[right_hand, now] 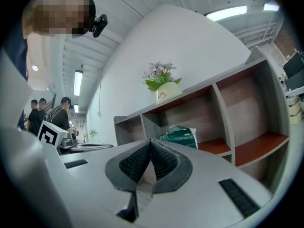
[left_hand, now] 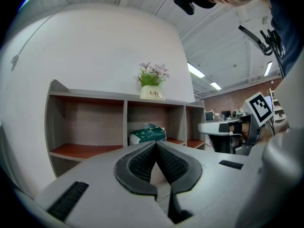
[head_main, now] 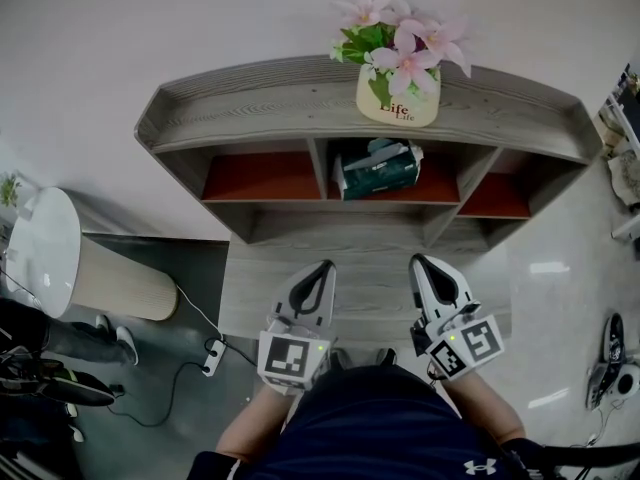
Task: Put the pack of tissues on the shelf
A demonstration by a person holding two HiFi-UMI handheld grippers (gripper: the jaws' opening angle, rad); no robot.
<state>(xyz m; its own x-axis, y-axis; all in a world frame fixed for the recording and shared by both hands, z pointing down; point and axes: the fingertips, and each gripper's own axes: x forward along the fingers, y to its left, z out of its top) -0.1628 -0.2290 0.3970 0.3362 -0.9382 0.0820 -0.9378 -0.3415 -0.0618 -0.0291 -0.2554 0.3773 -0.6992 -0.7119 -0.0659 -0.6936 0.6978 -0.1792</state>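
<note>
Head view: tissue pack point(head_main: 377, 168) in shelf's point(head_main: 300, 108) middle compartment, long axis along front edge, well ahead btwn left gripper point(head_main: 322, 266) & right gripper point(head_main: 420, 262); both closed, empty.

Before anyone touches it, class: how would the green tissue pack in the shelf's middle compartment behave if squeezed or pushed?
The tissue pack would probably dent when squeezed: its wrapper looks soft and crumpled. It is likely light for its bulk, being tissues. Pushed, it may slide easily on the smooth red board.
</note>
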